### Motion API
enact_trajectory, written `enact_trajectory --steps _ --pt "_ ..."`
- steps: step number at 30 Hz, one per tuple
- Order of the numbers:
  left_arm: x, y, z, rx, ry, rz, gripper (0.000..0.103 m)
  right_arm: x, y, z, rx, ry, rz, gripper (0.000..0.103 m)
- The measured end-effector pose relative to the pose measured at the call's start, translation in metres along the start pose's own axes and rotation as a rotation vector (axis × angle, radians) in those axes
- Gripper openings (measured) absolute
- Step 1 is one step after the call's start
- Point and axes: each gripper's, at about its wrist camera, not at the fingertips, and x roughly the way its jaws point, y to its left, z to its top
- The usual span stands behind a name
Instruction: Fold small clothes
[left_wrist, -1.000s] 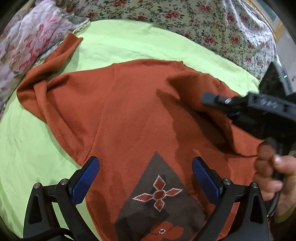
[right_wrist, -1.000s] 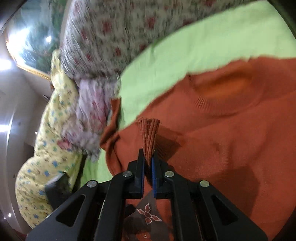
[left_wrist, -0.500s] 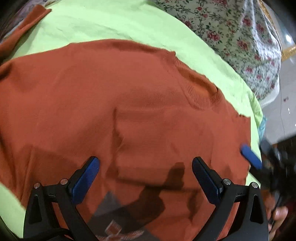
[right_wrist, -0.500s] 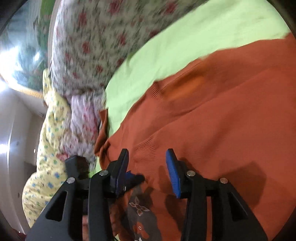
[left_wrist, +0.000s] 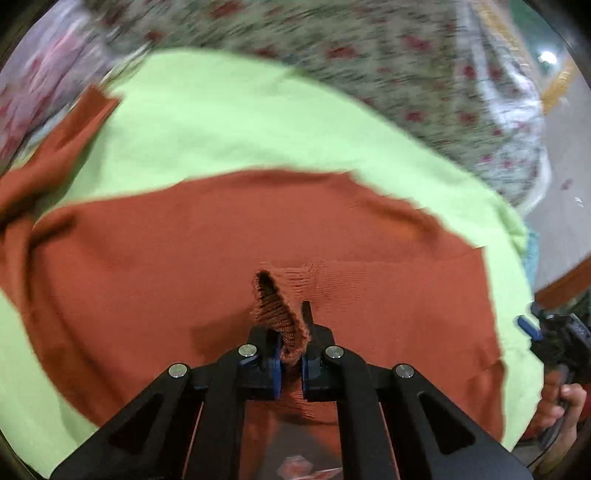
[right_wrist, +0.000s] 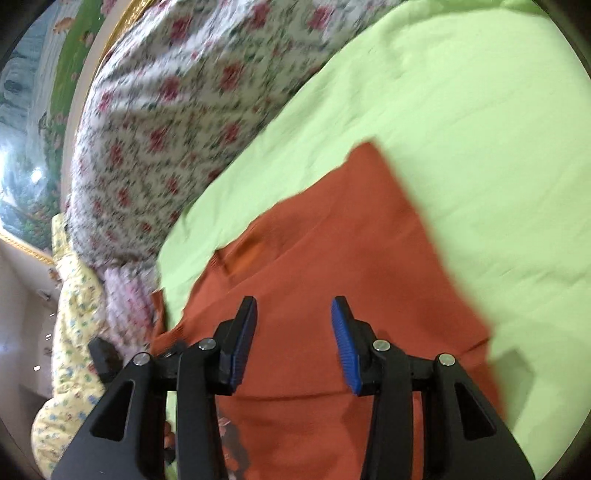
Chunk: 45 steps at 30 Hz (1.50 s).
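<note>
A small rust-orange knit sweater (left_wrist: 184, 258) lies spread on a lime-green sheet (left_wrist: 240, 122). My left gripper (left_wrist: 290, 354) is shut on a pinched ribbed fold of the sweater (left_wrist: 279, 314), which stands up between the blue pads. One sleeve (left_wrist: 70, 133) trails off to the far left. In the right wrist view the sweater (right_wrist: 332, 266) lies under my right gripper (right_wrist: 293, 343), which is open and empty just above the cloth. The right gripper also shows at the right edge of the left wrist view (left_wrist: 554, 339), held by a hand.
A floral quilt (left_wrist: 406, 55) is bunched along the far side of the bed, also in the right wrist view (right_wrist: 177, 110). A yellow patterned cloth (right_wrist: 70, 332) lies at the left. The bed's edge and floor (left_wrist: 565, 206) are to the right.
My right gripper let go of the ribbed fold, opened and drew away to the right. My left gripper, open before, has closed on a fold of the sweater.
</note>
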Motion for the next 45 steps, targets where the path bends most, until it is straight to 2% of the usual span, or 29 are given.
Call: enact_trajectory --steps 4,6,11,16,17,18,19,21,24,27,29,32,35,37,40,41,43,45 --pt "0.0 0.006 -0.003 0.004 -0.01 0.009 0.005 0.0 -0.016 0.013 0.011 -0.025 -0.075 0.048" --pt "0.003 0.003 -0.002 0.006 -0.013 0.021 0.005 0.007 -0.02 0.02 -0.011 -0.03 -0.126 0.051" --pt "0.005 0.008 -0.004 0.002 0.008 0.032 0.005 0.033 -0.028 0.043 -0.1 0.003 -0.226 0.052" --pt "0.012 0.007 -0.009 0.007 0.026 0.051 0.005 0.079 -0.038 0.054 -0.174 0.13 -0.349 0.052" --pt "0.013 0.005 -0.009 0.012 0.028 0.057 0.005 0.083 -0.039 0.052 -0.196 0.129 -0.352 0.049" --pt "0.013 0.004 -0.008 0.017 0.027 0.059 0.005 0.083 -0.037 0.053 -0.225 0.12 -0.348 0.018" --pt "0.013 0.001 -0.007 0.023 0.022 0.055 0.005 0.084 -0.035 0.054 -0.237 0.133 -0.337 0.011" --pt "0.012 -0.005 -0.005 0.037 0.01 0.055 0.005 0.074 -0.035 0.06 -0.218 0.108 -0.322 0.01" --pt "0.021 -0.006 -0.007 0.053 0.031 0.099 0.007 0.07 -0.04 0.061 -0.199 0.094 -0.332 0.01" --pt "0.018 0.003 -0.01 0.028 0.046 0.083 0.017 0.078 -0.044 0.057 -0.169 0.115 -0.344 0.015" --pt "0.006 0.01 -0.011 0.023 0.035 0.087 0.028 0.069 -0.04 0.057 -0.13 0.098 -0.337 0.021" --pt "-0.014 0.021 -0.012 0.015 0.01 0.097 0.031 0.051 -0.026 0.051 -0.125 0.061 -0.281 0.035" --pt "-0.038 0.038 -0.009 -0.011 -0.034 0.115 0.04 0.038 -0.003 0.035 -0.174 0.056 -0.221 0.038" --pt "-0.054 0.05 -0.001 -0.026 -0.075 0.157 0.046 0.039 0.01 0.024 -0.191 0.072 -0.19 0.038" --pt "-0.072 0.068 0.018 -0.039 -0.146 0.274 0.07 0.044 0.025 0.005 -0.2 0.115 -0.157 0.038" --pt "-0.076 0.072 0.026 -0.033 -0.168 0.321 0.074 0.046 0.028 -0.001 -0.2 0.132 -0.144 0.038" --pt "-0.075 0.079 0.042 -0.013 -0.183 0.391 0.075 0.052 0.035 -0.013 -0.202 0.163 -0.122 0.038" --pt "-0.066 0.085 0.061 0.009 -0.185 0.455 0.081 0.057 0.042 -0.024 -0.214 0.193 -0.107 0.038"
